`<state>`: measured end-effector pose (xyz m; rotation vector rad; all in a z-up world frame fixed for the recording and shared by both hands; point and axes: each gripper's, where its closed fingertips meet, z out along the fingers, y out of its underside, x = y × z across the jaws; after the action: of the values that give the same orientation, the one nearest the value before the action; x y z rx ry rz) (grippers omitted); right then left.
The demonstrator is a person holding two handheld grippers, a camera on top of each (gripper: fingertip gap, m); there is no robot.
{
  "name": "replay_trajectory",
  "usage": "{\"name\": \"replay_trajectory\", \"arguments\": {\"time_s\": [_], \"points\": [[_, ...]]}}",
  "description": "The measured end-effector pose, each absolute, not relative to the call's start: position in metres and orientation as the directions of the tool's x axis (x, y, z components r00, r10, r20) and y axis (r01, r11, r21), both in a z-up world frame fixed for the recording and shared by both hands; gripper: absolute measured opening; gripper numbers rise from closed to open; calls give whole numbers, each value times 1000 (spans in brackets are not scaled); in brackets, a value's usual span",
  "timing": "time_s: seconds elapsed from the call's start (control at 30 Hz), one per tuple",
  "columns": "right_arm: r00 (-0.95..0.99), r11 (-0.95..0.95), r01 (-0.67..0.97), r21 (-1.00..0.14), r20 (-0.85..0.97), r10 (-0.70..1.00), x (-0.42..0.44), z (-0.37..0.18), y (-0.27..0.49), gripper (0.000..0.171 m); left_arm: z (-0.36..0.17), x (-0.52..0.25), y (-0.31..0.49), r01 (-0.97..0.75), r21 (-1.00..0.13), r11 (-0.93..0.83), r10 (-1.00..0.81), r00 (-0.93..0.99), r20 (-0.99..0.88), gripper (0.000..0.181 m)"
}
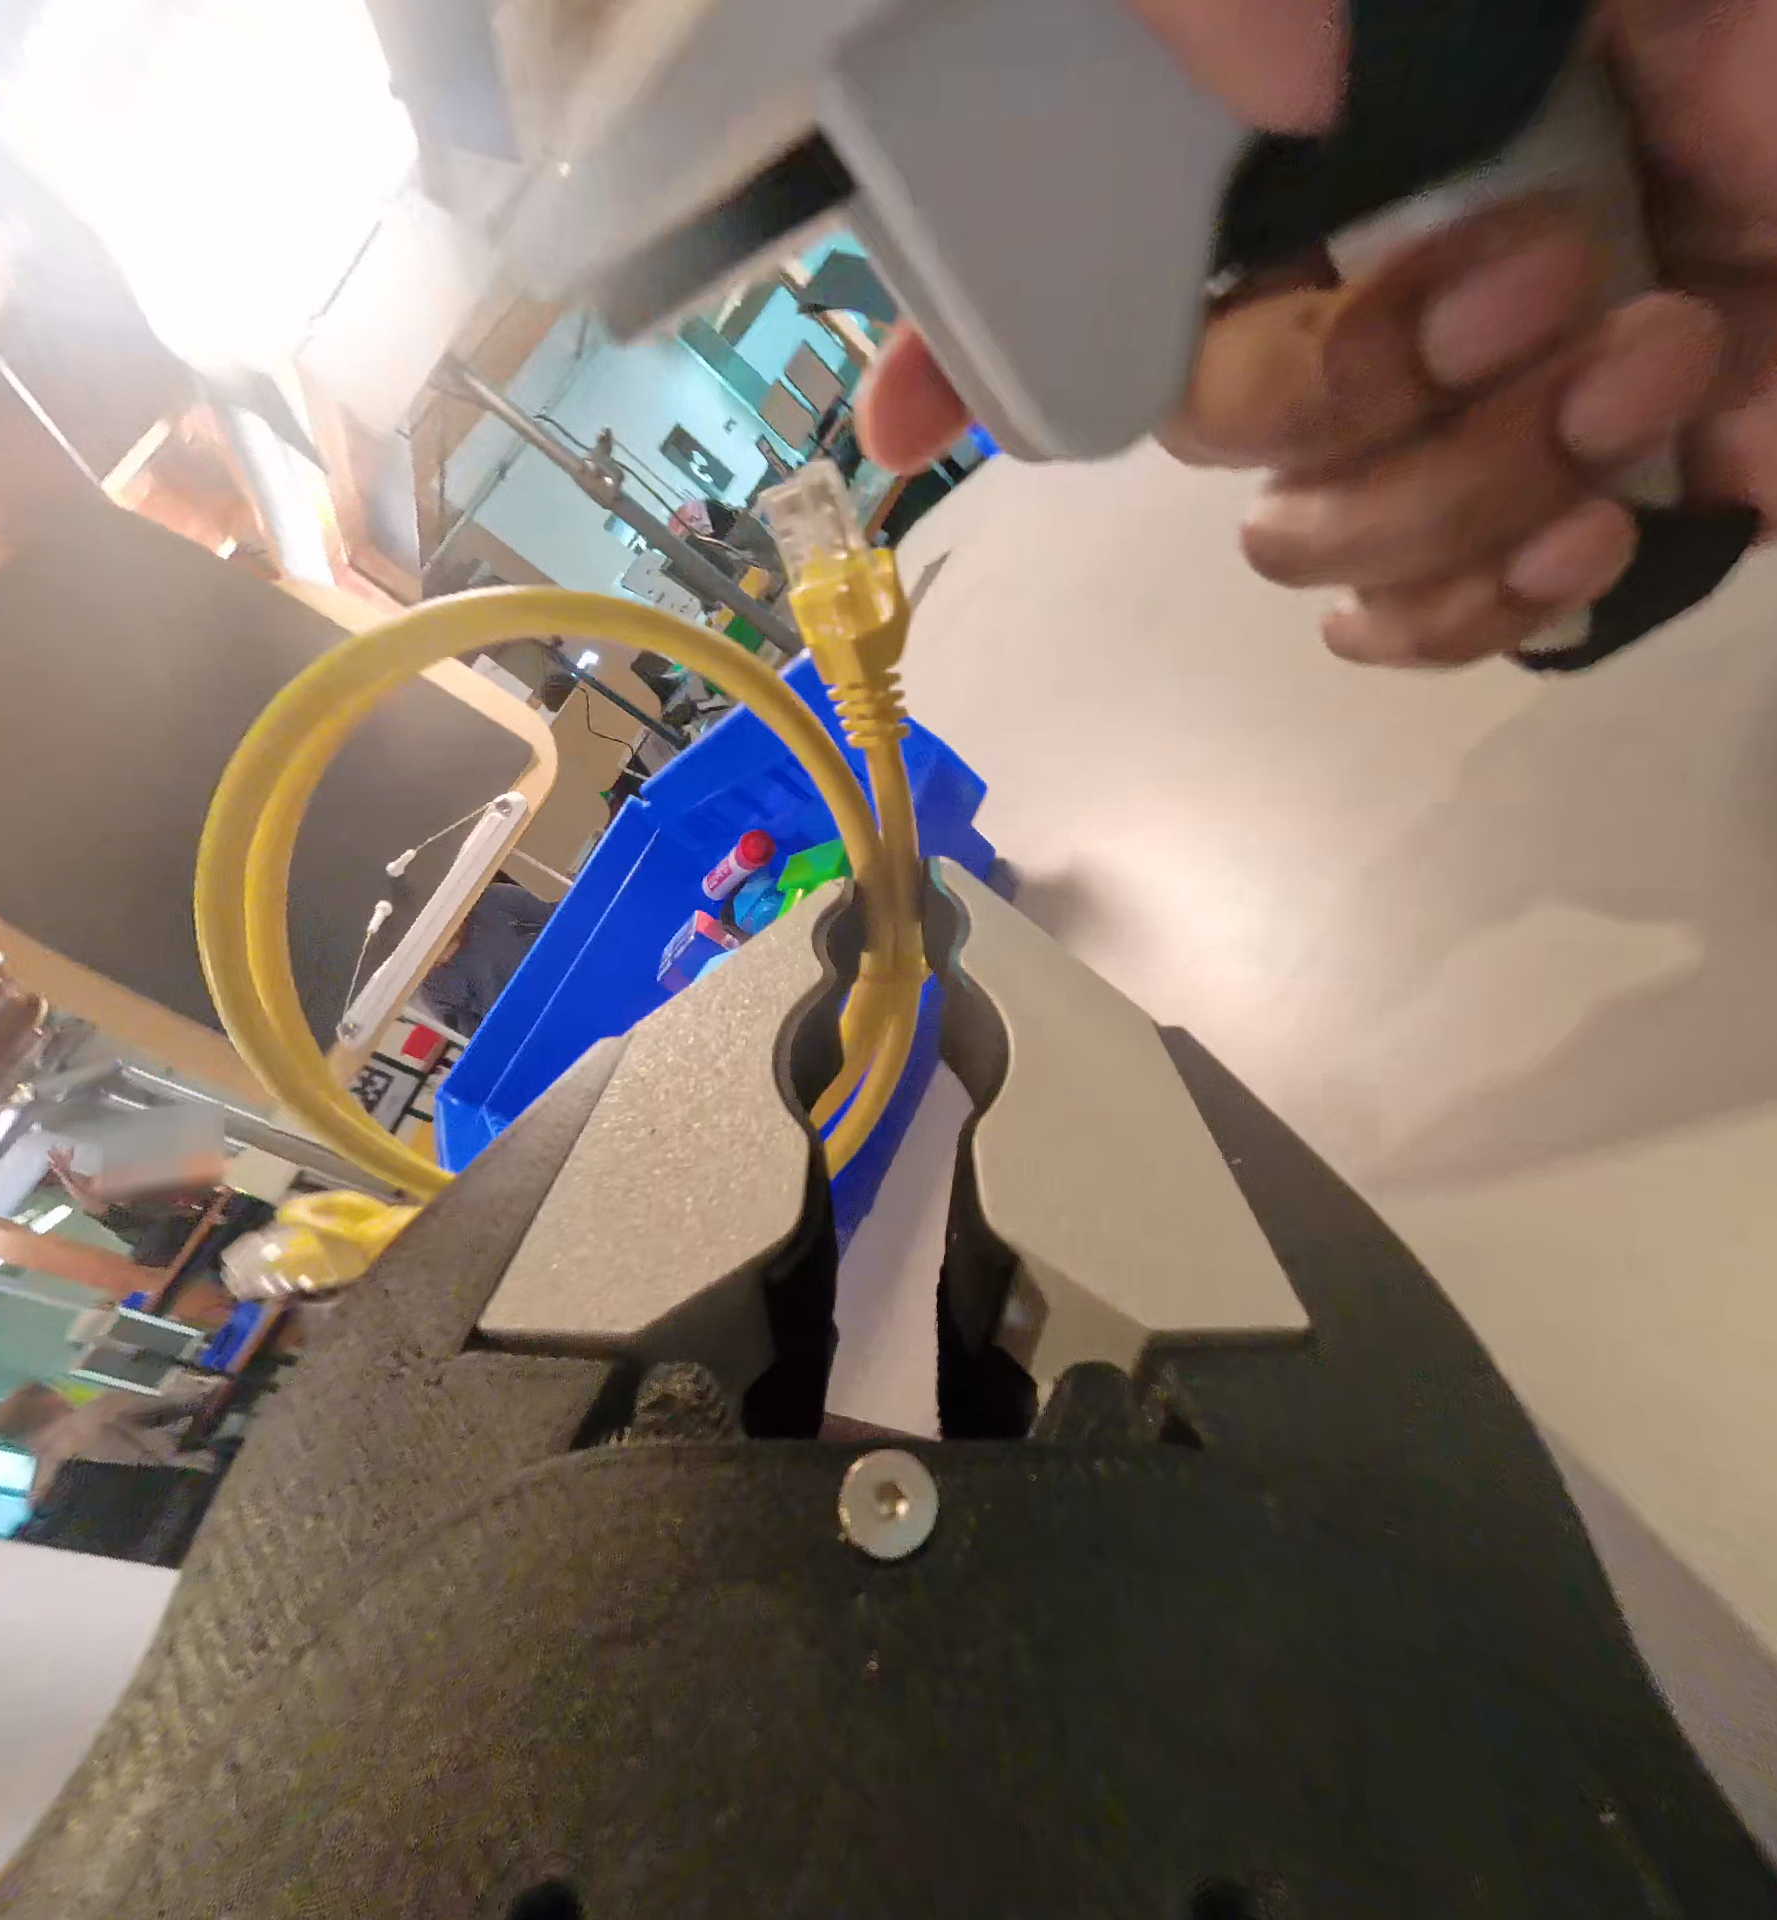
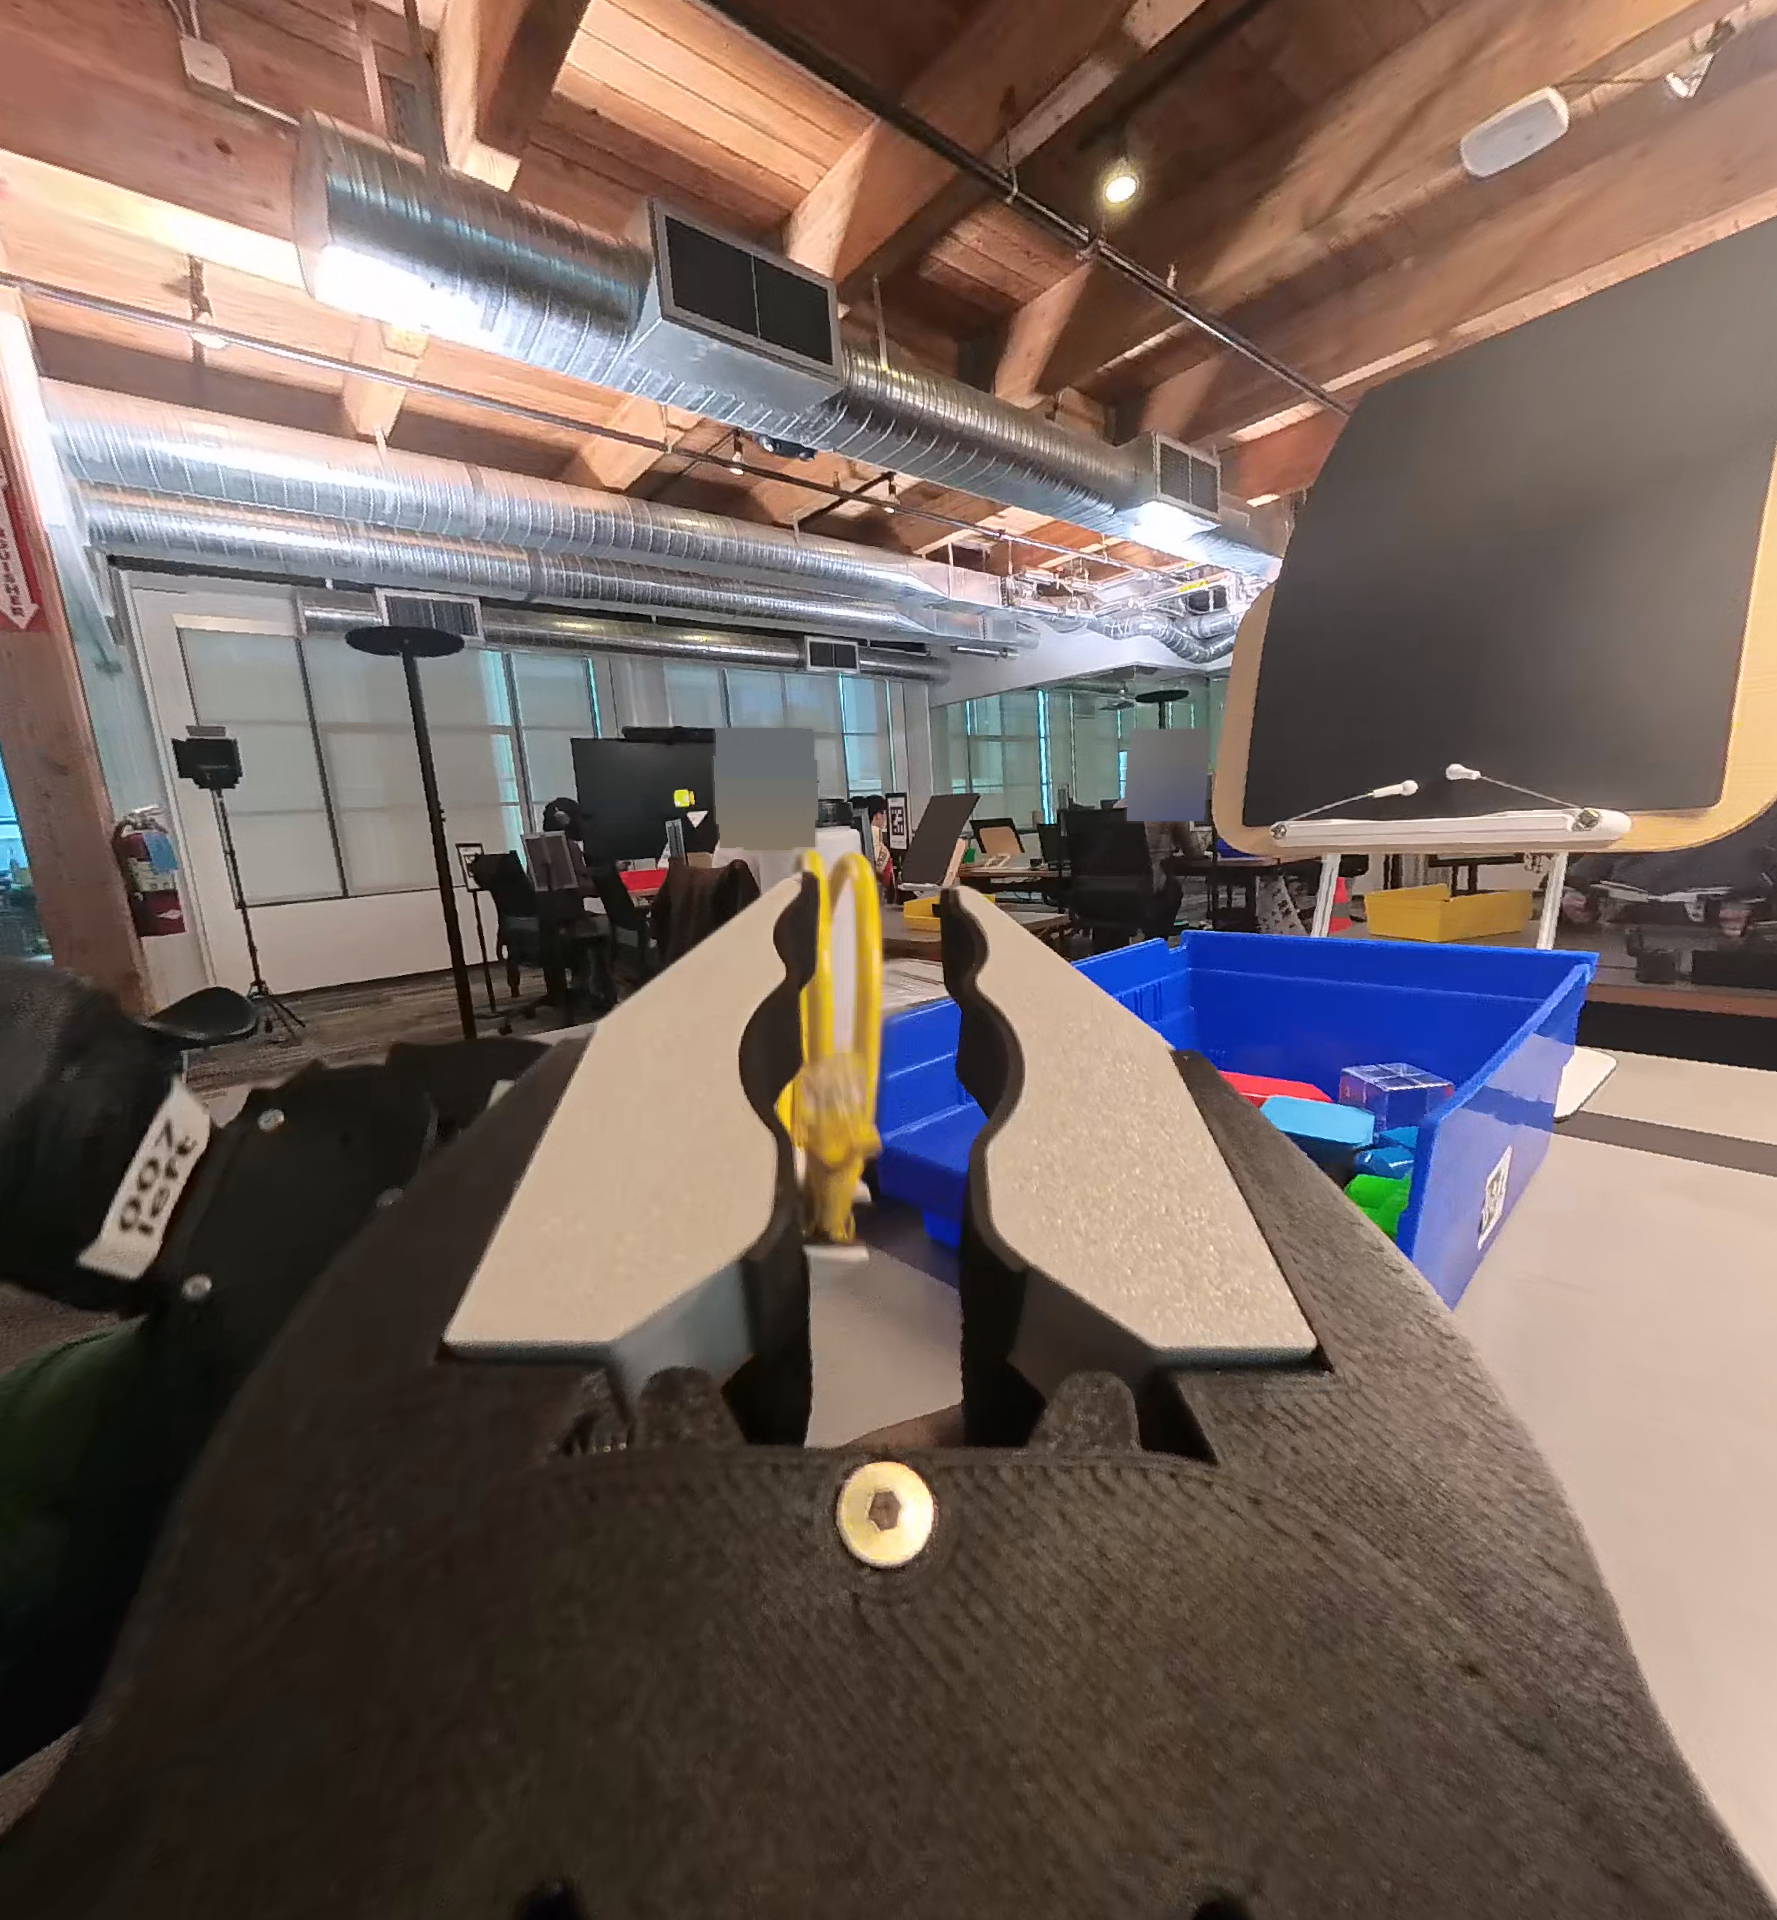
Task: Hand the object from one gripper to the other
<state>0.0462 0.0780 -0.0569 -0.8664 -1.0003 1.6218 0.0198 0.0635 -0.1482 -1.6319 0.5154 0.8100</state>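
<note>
Left claw (image 1: 889, 914): black printed body with a coarse layered texture; two grey fingers (image 1: 697, 1122) with a speckled matte face and wavy, scalloped inner edges lined in black. One silver hex-socket screw (image 1: 887, 1504) sat at the centre of the body below the finger roots.

Right claw (image 2: 873, 914): same build, with a black textured shell, grey fingers (image 2: 635, 1174) with scalloped black-edged inner profiles, and a single silver hex screw (image 2: 885, 1514) on the midline.

Beside it, the other unit's black housing (image 2: 323, 1153) showed small silver screws and a white label with black characters. A dark green sleeve (image 2: 22, 1475) showed below it.
</note>
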Motion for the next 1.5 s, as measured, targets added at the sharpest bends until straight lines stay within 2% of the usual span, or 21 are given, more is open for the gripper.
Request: {"name": "replay_trajectory", "arguments": {"time_s": [0.17,0.3,0.47,0.6,0.9,1.27,1.37,1.47,1.5], "points": [[-226,-107,-343,-933,-29,974,41,-63,73,23,-120,13,52,-555,-828,-83,165,812,-560,11],[-222,-19,-297,-955,50,974,35,-74,62,25,-95,18,40,-388,-916,103,118,919,-376,10],[-230,177,-271,-946,243,942,31,-87,35,30,-71,36,25,-154,-943,296,-87,978,-187,13],[-216,306,-276,-911,370,904,30,-95,21,31,-64,41,18,-53,-939,340,-176,977,-118,11],[-237,325,-288,-901,396,887,32,-97,14,31,-65,46,19,34,-944,327,-260,964,-55,11],[-278,358,-271,-894,428,860,30,-105,2,32,-67,52,22,-23,-943,333,-238,965,-108,12],[-252,344,-277,-897,414,875,30,-101,8,27,-68,53,23,-31,-943,332,-232,966,-113,12],[-212,343,-270,-900,403,890,28,-99,16,12,-67,50,23,-29,-941,336,-214,971,-106,12],[-191,346,-269,-899,402,896,28,-97,20,11,-66,48,23,-26,-942,335,-211,972,-102,12]]}}
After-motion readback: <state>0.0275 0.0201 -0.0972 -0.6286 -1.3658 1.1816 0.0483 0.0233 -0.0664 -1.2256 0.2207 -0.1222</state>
